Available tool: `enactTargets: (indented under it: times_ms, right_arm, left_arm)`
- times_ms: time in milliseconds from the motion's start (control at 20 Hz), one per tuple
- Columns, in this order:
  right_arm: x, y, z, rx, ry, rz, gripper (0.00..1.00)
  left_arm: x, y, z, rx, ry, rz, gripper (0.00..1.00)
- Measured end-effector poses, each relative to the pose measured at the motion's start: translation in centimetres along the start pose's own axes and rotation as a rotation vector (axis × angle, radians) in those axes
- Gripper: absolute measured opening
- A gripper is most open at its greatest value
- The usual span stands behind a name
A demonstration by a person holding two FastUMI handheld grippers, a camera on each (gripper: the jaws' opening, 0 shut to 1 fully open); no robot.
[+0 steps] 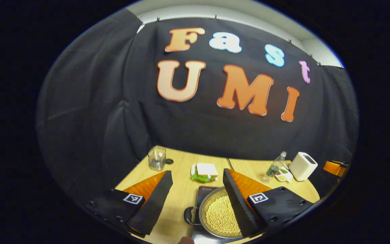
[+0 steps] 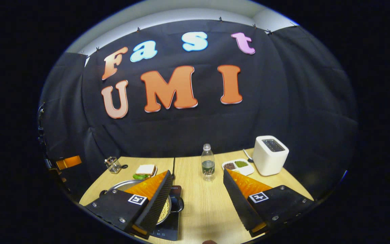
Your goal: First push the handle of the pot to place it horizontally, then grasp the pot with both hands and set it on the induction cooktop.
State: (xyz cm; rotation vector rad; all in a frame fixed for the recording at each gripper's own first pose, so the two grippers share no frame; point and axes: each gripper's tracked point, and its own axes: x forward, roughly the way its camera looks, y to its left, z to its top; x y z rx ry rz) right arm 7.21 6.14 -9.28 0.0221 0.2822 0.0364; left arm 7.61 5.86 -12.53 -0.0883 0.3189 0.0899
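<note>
Wooden tabletop [image 2: 201, 200] fills the foreground. I read the left gripper [image 1: 198, 200] and right gripper [image 2: 198, 200] both wide open, holding nothing. Between them the pot [image 1: 217, 213] of yellow beans sits on the induction cooktop [image 2: 169, 227], bottle [image 2: 208, 164] and toaster [image 2: 269, 155] beyond.

Table [image 2: 198, 203]: pale wood-grain, smooth, matt. Pot [image 1: 204, 203]: shiny metal rim, dark glossy side handle [image 1: 189, 216], filled with matt yellowish grains. Induction cooktop [image 2: 168, 230]: black, glossy, glass-like. Toaster [image 2: 269, 156]: white smooth plastic look. Bottle [image 2: 208, 164]: clear plastic. Jar [image 1: 156, 158]: clear, glassy. Booth wall: black matt cloth, creased.
</note>
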Motion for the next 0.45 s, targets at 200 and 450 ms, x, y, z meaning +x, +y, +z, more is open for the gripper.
enactTargets:
  times_ms: [200, 450]
  right_arm:
    - [-3.8, -1.5, 5.2, -0.034, -0.102, -0.025, 0.94]
    - [-6.8, -2.4, 9.0, -0.05, -0.2, -0.031, 0.94]
  left_arm:
    - [-5.9, -1.9, 7.4, 0.059, -0.164, -0.028, 0.98]
    - [-10.6, -1.3, 13.5, 0.041, -0.3, -0.002, 0.99]
